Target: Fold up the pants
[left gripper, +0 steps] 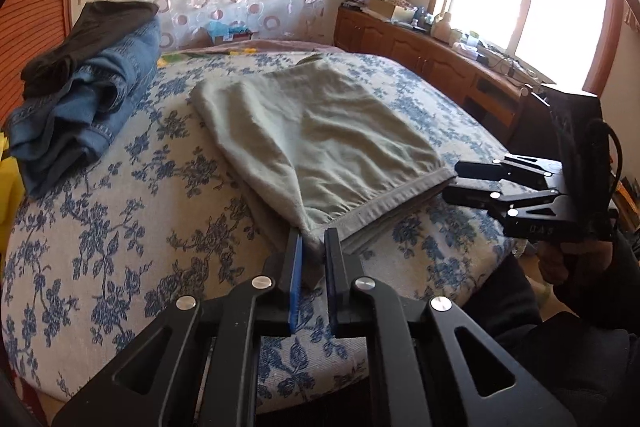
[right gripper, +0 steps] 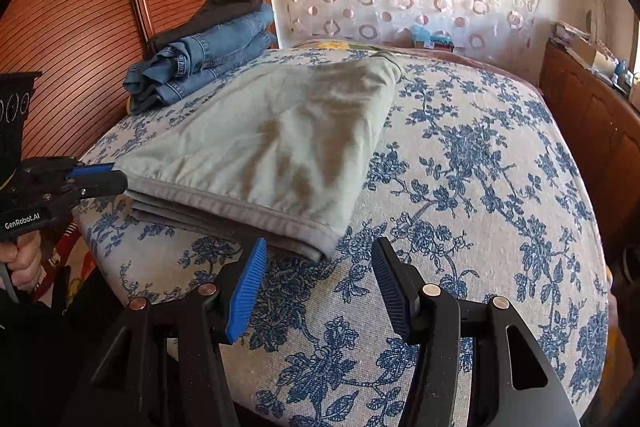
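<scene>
pants [left gripper: 320,131], pale grey-green and already folded into a thick rectangle, lie on the bed [left gripper: 132,227] near its front edge, hem band facing the person. left tongs [left gripper: 312,243] are clenched on the near left corner of that hem, cloth pinched between the blue pads. right tongs [right gripper: 320,267] are released, jaws spread wide, just short of the near right corner and touching nothing. judging by this, another fold is being set up: the right tongs would need to close on their corner so both can lift the hem toward the far end. a stack of folded jeans [right gripper: 208,47] sits by the bed's far left corner. the left tool reads "genrobot.ai"; the right one shows "das".
</scene>
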`<move>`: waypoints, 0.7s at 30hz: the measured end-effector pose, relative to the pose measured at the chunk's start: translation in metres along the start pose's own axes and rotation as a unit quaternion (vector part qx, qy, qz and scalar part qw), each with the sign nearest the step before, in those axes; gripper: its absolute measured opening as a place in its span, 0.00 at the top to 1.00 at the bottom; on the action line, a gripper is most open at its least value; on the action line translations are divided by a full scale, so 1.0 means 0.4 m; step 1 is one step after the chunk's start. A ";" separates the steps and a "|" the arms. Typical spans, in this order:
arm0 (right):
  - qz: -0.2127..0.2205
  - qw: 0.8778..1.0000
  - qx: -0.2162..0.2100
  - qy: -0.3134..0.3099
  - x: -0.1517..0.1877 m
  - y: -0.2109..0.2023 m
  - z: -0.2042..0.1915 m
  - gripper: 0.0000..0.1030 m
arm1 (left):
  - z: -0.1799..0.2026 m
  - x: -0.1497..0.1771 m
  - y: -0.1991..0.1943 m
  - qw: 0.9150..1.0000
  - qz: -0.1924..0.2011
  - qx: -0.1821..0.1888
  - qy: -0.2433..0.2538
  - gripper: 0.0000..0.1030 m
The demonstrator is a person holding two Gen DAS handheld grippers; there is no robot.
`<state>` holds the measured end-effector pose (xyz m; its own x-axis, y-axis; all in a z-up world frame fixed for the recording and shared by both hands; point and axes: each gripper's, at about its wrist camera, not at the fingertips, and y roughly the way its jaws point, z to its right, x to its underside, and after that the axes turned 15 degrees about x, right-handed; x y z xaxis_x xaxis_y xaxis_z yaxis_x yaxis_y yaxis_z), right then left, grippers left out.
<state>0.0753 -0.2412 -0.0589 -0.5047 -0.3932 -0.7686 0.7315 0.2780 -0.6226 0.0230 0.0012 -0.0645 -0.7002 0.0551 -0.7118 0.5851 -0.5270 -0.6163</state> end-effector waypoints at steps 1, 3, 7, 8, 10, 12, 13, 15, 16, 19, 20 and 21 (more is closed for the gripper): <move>-0.001 1.000 -0.001 -0.001 0.001 0.002 -0.001 0.54 | -0.002 0.002 0.002 1.000 -0.002 0.000 -0.001 0.89; -0.001 1.000 -0.004 -0.005 0.003 0.005 -0.004 0.60 | -0.004 0.005 0.008 1.000 -0.005 -0.001 -0.005 0.89; 0.009 1.000 -0.009 -0.011 0.004 -0.005 -0.008 0.84 | 0.003 0.009 0.011 1.000 -0.006 0.001 -0.006 0.89; 0.013 1.000 -0.008 -0.011 0.005 -0.009 -0.006 0.89 | 0.005 0.011 0.011 1.000 -0.007 0.002 -0.005 0.89; 0.020 1.000 -0.012 -0.010 0.006 -0.021 0.000 0.92 | 0.005 0.012 0.011 1.000 -0.008 0.003 -0.005 0.89; 0.023 1.000 -0.015 -0.010 0.011 -0.033 0.004 0.93 | 0.009 0.014 0.010 1.000 -0.009 0.005 -0.004 0.89; 0.023 1.000 -0.015 -0.011 0.015 -0.037 0.006 0.93 | 0.011 0.016 0.009 1.000 -0.010 0.006 -0.004 0.89; 0.020 1.000 -0.013 -0.012 0.023 -0.041 0.007 0.94 | 0.013 0.019 0.009 1.000 -0.011 0.008 -0.004 0.89; 0.017 1.000 -0.011 -0.012 0.029 -0.041 0.008 0.96 | 0.014 0.020 0.011 1.000 -0.012 0.007 -0.003 0.89; 0.011 1.000 -0.006 -0.009 0.039 -0.041 0.015 0.98 | 0.009 0.021 0.013 1.000 -0.012 0.006 -0.006 0.89; 0.010 1.000 -0.005 -0.007 0.042 -0.042 0.018 0.97 | 0.006 0.022 0.011 1.000 -0.011 0.007 -0.010 0.89; 0.009 1.000 -0.005 -0.004 0.043 -0.045 0.021 0.97 | 0.004 0.021 0.008 1.000 -0.009 0.009 -0.012 0.89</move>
<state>0.0574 -0.2603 -0.0595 -0.4874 -0.3943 -0.7791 0.7361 0.2944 -0.6095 0.0184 -0.0014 -0.0720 -0.7200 0.0447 -0.6925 0.5648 -0.5421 -0.6222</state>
